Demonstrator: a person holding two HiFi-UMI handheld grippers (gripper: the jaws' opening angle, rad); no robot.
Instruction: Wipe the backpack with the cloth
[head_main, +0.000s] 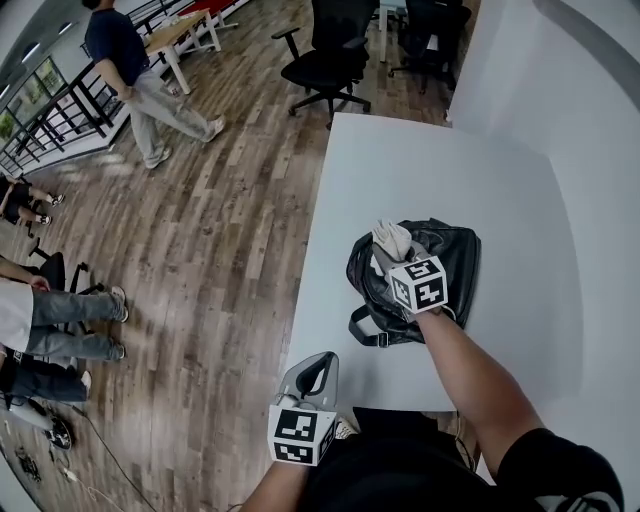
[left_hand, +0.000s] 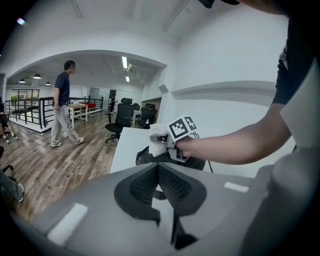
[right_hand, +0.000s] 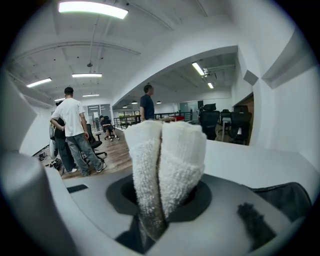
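A black leather backpack lies on the white table. My right gripper is over the bag's left part, shut on a folded white cloth that sticks out past its jaws. In the right gripper view the cloth fills the middle and the backpack shows at the lower right. My left gripper hovers off the table's near left corner, shut with nothing in it. In the left gripper view the closed jaws point toward the backpack and the cloth.
A white wall runs along the table's right side. Black office chairs stand beyond the table's far end. A person walks on the wooden floor at far left, and others sit at the left edge.
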